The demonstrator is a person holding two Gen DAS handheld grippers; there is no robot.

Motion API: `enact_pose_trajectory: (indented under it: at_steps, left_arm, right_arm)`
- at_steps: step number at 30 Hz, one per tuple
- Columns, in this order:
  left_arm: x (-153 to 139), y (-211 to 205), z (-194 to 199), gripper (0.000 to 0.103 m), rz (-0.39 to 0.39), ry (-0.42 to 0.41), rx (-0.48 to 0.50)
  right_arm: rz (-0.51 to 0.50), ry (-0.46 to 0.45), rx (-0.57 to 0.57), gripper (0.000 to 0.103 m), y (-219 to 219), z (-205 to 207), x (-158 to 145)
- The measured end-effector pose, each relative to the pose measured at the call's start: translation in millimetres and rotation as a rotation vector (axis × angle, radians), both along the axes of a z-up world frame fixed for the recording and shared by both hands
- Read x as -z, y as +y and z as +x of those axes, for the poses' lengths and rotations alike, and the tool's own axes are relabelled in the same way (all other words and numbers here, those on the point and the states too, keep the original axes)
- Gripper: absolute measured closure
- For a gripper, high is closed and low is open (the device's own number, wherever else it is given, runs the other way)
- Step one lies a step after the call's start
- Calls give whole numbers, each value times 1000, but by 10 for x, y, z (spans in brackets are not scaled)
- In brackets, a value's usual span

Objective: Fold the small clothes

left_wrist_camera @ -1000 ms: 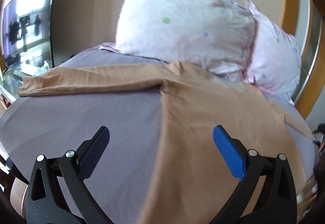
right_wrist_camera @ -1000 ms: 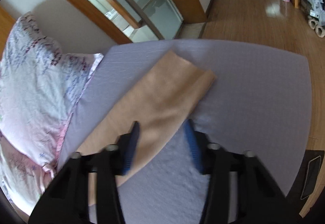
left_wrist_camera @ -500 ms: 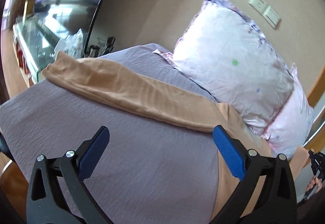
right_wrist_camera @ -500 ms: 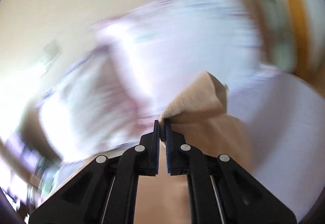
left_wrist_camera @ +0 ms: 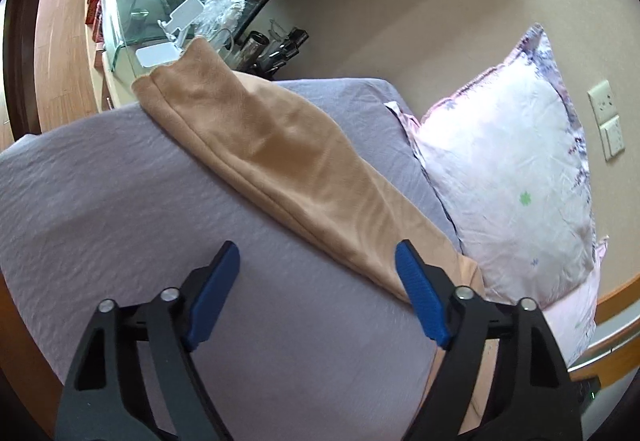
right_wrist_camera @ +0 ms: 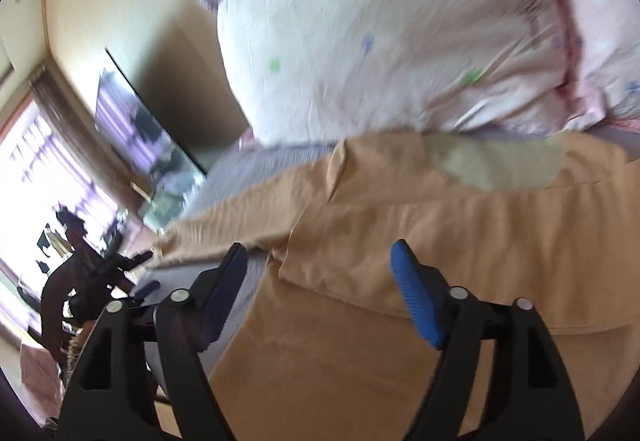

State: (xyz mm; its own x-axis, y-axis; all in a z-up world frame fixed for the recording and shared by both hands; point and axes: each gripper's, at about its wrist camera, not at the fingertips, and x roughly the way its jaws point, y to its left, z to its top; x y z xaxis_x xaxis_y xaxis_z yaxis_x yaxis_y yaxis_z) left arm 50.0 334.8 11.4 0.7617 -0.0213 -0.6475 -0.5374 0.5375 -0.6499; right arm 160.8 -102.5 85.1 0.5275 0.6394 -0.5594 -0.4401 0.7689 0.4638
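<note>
**Both tools open, one sleeve folded in, the other waiting**

The left tool (left_wrist_camera: 316,281) hangs with its jaws spread wide and nothing between them, poised just above the grey-lilac bed (left_wrist_camera: 100,201). Directly ahead of it lies the tan long-sleeved top's outstretched sleeve (left_wrist_camera: 280,161), running flat from near the right-hand blue pad out to the bed's far corner, where the cuff reaches the edge by a glass-topped side cabinet (left_wrist_camera: 132,1).

The right tool (right_wrist_camera: 316,269) is likewise wide open and holds nothing. Beneath it the body of the tan top (right_wrist_camera: 360,361) is spread on the bed, neckline toward the floral pillow (right_wrist_camera: 400,21), and a band of tan cloth, seemingly the other sleeve (right_wrist_camera: 460,241), lies doubled across the chest. This view is motion-blurred, so finer creases cannot be read.

Judged from this, the fold is at its sleeve stage: one side appears tucked in, the left sleeve not yet. The next move calls for the left tool to come down on the sleeve toward the cuff, pinch both layers, and carry it across the body so it lands flat, without dragging the torso out of line.
</note>
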Motion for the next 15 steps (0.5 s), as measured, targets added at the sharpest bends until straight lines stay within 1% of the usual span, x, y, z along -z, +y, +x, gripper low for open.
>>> enact_pose_trajectory:
  at_steps: [1, 2, 4, 5, 6, 7, 9, 10, 12, 13, 14, 15]
  left_arm:
    - [7, 40, 22, 30, -10, 8, -14]
    - [13, 74, 33, 33, -19, 12, -25]
    - [31, 150, 60, 41, -43, 26, -55]
    - [43, 197, 77, 50, -55, 40, -71]
    - [56, 239, 94, 55, -67, 49, -84]
    - [74, 279, 99, 64, -83, 54, -95]
    - [135, 381, 87, 85, -132, 70, -126]
    - [169, 426, 80, 89, -157, 79, -140]
    - [240, 510, 57, 97, -222, 62, -156]
    - [238, 520, 60, 98, -229, 62, -156]
    - [189, 492, 87, 98, -200, 81, -154]
    - [112, 442, 118, 99, -150, 89, -154]
  right_arm:
    - [10, -3, 11, 25, -130, 65, -50]
    - [21, -4, 22, 22, -236, 84, -85]
    - [51, -5, 48, 19, -417, -10, -130]
    - [60, -1, 52, 19, -474, -28, -128]
    - [71, 6, 54, 19, -534, -73, -128]
    - [78, 12, 54, 19, -606, 14, -116]
    - [89, 18, 51, 19, -662, 20, -51]
    - [95, 23, 44, 18, -695, -3, -40]
    - [102, 29, 28, 18, -699, -14, -9]
    - [104, 29, 20, 18, -707, -22, 1]
    - [105, 27, 16, 18, -715, -22, 12]
    - [103, 22, 14, 18, -729, -29, 11]
